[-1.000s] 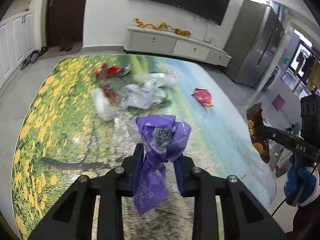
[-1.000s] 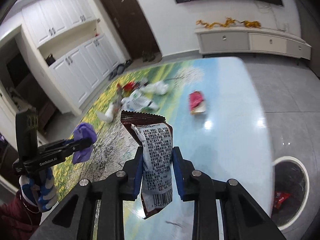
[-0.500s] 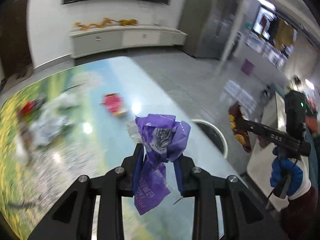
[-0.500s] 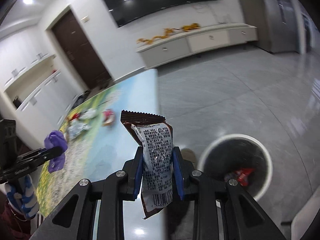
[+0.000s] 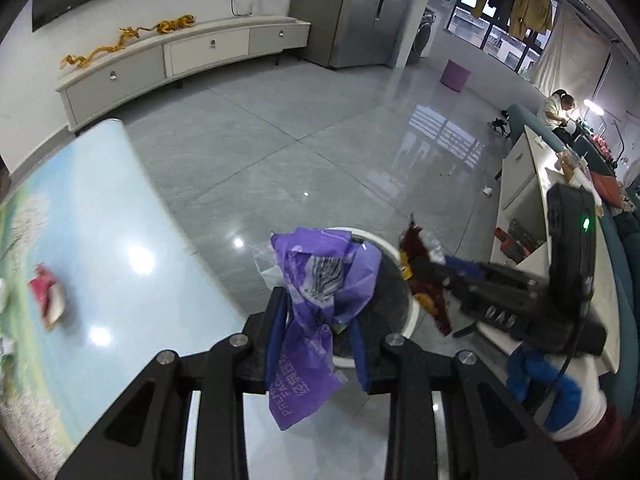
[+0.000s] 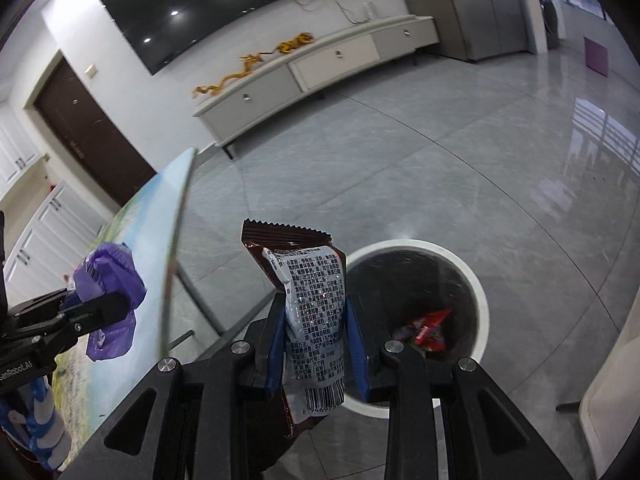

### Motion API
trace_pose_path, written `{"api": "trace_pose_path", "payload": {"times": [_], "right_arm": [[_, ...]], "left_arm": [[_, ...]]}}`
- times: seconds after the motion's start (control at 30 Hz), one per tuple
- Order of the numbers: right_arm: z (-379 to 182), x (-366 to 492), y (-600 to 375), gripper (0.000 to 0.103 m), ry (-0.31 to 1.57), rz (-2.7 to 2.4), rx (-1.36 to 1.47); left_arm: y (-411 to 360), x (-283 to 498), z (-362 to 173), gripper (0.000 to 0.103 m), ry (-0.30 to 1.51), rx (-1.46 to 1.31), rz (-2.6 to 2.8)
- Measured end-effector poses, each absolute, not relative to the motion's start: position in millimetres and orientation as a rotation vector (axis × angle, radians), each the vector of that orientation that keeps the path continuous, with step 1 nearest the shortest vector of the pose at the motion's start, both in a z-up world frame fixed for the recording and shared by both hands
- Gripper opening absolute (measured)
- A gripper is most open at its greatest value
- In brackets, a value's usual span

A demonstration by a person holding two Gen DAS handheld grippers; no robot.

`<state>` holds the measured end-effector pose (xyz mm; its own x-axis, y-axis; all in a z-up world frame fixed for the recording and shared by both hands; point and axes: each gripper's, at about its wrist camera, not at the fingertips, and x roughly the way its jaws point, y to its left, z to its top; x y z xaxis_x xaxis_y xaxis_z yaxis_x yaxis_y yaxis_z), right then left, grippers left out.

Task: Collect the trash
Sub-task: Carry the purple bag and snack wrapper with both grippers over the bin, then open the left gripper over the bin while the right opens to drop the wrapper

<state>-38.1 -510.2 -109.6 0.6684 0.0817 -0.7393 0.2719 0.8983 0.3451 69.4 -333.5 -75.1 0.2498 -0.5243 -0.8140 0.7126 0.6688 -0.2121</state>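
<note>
A crumpled purple wrapper [image 5: 320,280] is gripped between the narrowly parted fingers of the left gripper [image 5: 318,334], whose jaws have just been opening slightly. It is held past the table [image 5: 104,216] edge, above the white-rimmed trash bin [image 6: 476,284]. A brown snack packet [image 6: 310,312] (barcode downward) is clamped in the right gripper [image 6: 316,338], likewise just loosened a little, beside the bin, where a red wrapper [image 6: 430,326] is seen.

Wall television [image 6: 224,8], low cabinet [image 5: 180,56], perhaps fridge [image 5: 360,12]
</note>
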Motion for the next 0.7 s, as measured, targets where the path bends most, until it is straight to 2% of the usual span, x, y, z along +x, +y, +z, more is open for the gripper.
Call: {"api": "trace_pose_path", "payload": {"times": [0.03,0.1,0.2,0.43,0.7], "right_arm": [[-111.8,-36.7,-513.2,0.03,0.844,-0.12,0.458],[-117.1,-36.8,-518.9,0.032,0.849,-0.133,0.466],[-120.8,-35.1,-522.5,0.035,0.856,-0.161,0.463],[-118.6,-38.4,-528.9,0.04,0.853,-0.201,0.46],[-95.7,-40.6,-523.0,0.041,0.808,-0.211,0.437]], "left_arm": [[-339.6,71.7,-76.9,0.033,1.02,0.21,-0.854],[-350.6,77.5,-80.2,0.047,1.038,0.186,-0.86],[-358.3,84.8,-80.0,0.063,1.049,0.136,-0.874],[-356.6,84.9,-70.9,0.063,1.04,0.099,-0.892],[-304.7,83.9,-55.3,0.063,1.003,0.064,-0.832]]}}
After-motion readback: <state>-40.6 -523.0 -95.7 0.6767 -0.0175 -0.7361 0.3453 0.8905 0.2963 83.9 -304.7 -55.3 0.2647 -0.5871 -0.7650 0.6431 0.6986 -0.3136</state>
